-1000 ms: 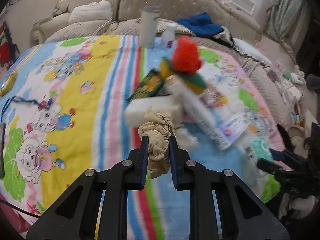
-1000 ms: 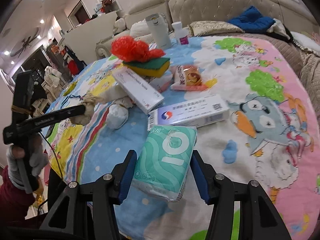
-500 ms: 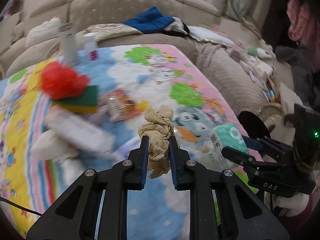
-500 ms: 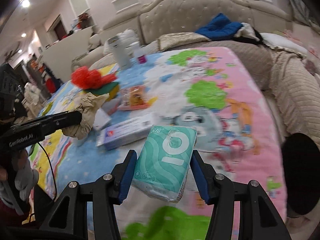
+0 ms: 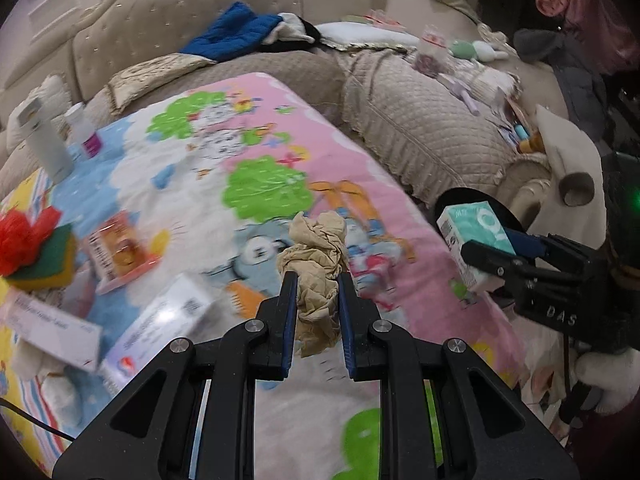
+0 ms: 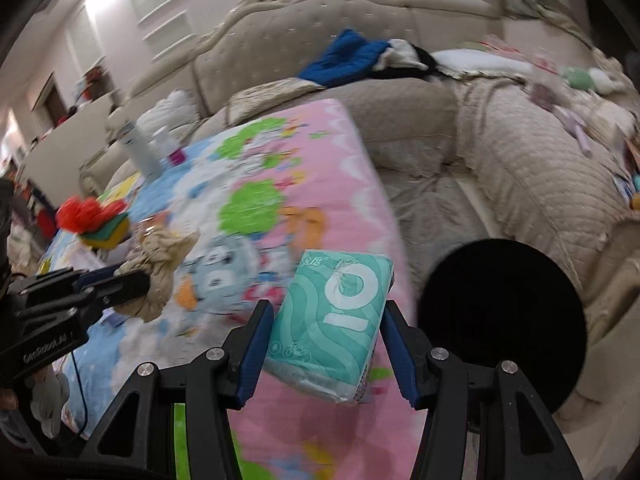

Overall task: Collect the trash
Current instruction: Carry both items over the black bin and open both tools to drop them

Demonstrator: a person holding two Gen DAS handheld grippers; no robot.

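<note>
A bedroom with a tufted beige headboard fills the left wrist view, and below it spreads a bed under a glossy cartoon-print quilt [image 5: 256, 148] in pink, blue, white and green. The left gripper [image 5: 316, 300] has its jaws drawn close on a crumpled tan paper wad [image 5: 314, 264], creased and soft, which bulges above the jaw tips and hangs a little below them, held clear of the quilt. Left of the jaws lie a white rectangular cardboard box [image 5: 160, 324], a flat orange snack packet [image 5: 116, 248] and, farther left, a yellow-and-green sponge topped with a red mesh scrubber [image 5: 32, 244]. Far left ahead stands a white cylindrical bottle [image 5: 44, 140]. To the right, the right gripper [image 5: 476, 256] carries a mint-green plastic tissue pack [image 5: 472, 236] in front of a round black bin [image 5: 480, 204] beside the bed.

In the right wrist view the quilt [image 6: 280, 168] runs ahead and left, blurred, with beige quilted bedding to the right. The right gripper [image 6: 326, 332] has its jaws spread wide around the tissue pack [image 6: 336, 320], whose smooth wrapper shows white curved print; the blue pads press its two long sides and it sits tilted between them. Just right of the jaws opens the black bin [image 6: 504, 320], a dark round mouth. Left of the jaws the left gripper [image 6: 136, 280] holds the paper wad [image 6: 160, 264] over the quilt.
</note>
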